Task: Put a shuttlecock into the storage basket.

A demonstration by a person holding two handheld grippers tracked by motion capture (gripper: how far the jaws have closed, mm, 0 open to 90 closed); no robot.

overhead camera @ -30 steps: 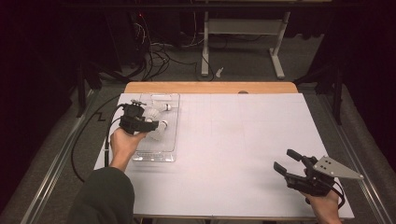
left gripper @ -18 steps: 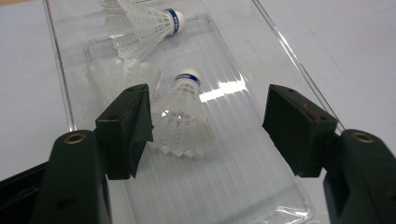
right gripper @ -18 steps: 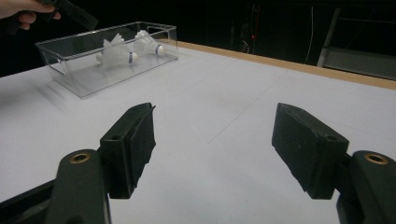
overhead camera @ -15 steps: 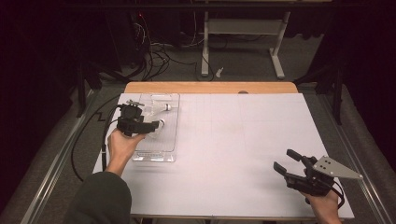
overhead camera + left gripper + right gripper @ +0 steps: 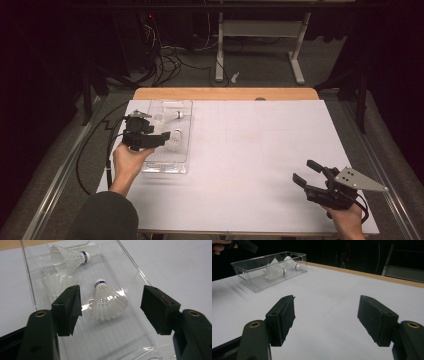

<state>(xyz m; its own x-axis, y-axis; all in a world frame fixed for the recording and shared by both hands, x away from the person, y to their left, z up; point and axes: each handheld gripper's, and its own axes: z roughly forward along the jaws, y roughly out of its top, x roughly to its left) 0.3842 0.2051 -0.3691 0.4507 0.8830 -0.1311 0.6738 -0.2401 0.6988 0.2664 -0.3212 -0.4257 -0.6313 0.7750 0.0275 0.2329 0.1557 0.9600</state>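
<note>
Hovering over clear tray (image 5: 30, 287), left gripper (image 5: 111, 302) fingers wide w/ shuttlecock (image 5: 106, 301) between; right gripper (image 5: 325, 315) wide.

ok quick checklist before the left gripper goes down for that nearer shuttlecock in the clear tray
1. Left gripper open: ok, jaws wide apart.
2. Nearer shuttlecock between the jaw lines: ok, roughly centred.
3. Jaws clear of the tray walls: cannot tell.
4. Second shuttlecock out of the way: ok, it lies farther back, apart.
5. Right gripper away from the tray: ok, open over the white table.
</note>
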